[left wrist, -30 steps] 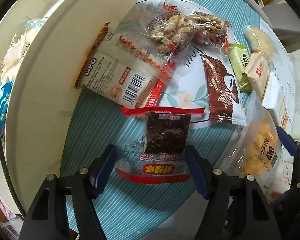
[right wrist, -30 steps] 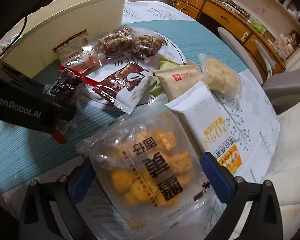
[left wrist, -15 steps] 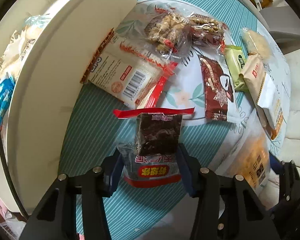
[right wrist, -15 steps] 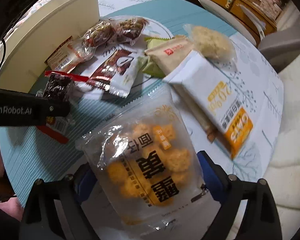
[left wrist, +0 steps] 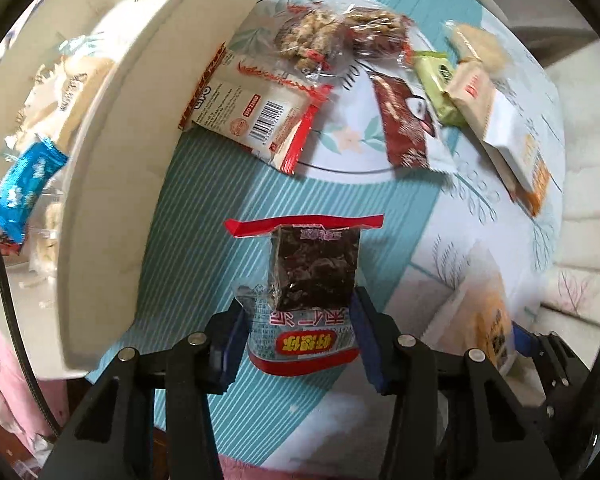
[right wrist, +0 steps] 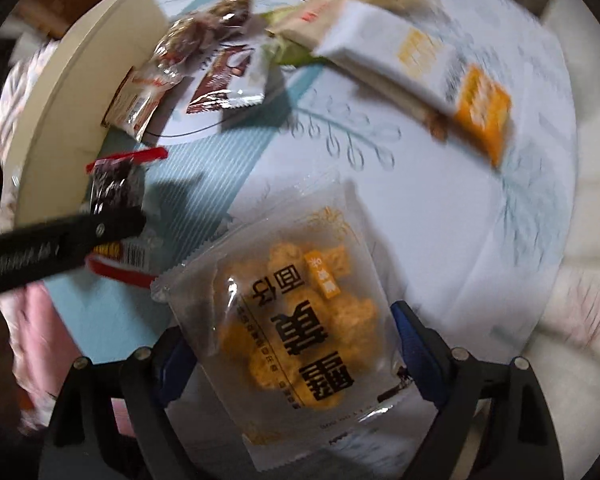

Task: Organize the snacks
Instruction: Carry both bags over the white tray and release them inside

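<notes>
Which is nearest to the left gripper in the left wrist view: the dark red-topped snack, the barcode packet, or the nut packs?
1. Dark red-topped snack, between the left gripper fingers.
2. Barcode packet, ahead, beside the white bin.
3. Nut packs, farthest, top centre.

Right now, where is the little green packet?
In the left wrist view the green packet lies at the upper right of the table, between the brown packet and the beige packet.

The clear pouch of golden pieces [right wrist: 300,340] carries large black Chinese characters, seen upside down. The dark snack packet [left wrist: 308,300] bears yellow Chinese characters on a red label. A barcode shows on the red-and-white wrapper [left wrist: 256,120].
</notes>
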Tool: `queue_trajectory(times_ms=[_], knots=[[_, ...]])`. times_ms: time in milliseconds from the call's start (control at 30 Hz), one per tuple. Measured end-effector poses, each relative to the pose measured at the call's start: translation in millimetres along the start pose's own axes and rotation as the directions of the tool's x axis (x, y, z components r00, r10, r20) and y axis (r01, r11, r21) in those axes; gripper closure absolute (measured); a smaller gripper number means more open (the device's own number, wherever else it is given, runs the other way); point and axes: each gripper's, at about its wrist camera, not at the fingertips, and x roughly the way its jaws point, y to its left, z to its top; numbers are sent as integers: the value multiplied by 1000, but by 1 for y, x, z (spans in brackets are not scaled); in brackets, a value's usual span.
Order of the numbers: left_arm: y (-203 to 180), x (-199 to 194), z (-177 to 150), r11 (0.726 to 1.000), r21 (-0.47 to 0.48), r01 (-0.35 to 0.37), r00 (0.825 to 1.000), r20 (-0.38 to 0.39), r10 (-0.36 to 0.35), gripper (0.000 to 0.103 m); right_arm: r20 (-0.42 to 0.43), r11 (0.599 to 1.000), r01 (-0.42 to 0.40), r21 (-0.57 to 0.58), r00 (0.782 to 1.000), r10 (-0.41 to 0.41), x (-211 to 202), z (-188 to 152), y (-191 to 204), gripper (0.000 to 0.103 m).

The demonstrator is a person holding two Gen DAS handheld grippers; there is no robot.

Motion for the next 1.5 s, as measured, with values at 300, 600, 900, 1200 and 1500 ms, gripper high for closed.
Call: queue_trajectory(times_ms=[300,600,900,1200,1500], knots=[[-13,-60,-22,994,106,32,995,92,-42,55,-38,972,-99,214,993,109,-18,-22,-12,14],[15,-124,-38,973,205,106,971,191,-146,55,-35,952,-126,281,989,141,-58,-17,5,14],[59,-177,-38,943,285,174,916,306,-261,55,56,952,-127,279,992,116,-98,-26,60,14],[109,-214,-28,920,340,194,859,393,-326,55,146,958,-153,244,982,120,-111,-9,124,13],[169,-228,-5,918,330,222,828,434,-356,54,216,965,-165,203,969,121,-115,11,182,13]])
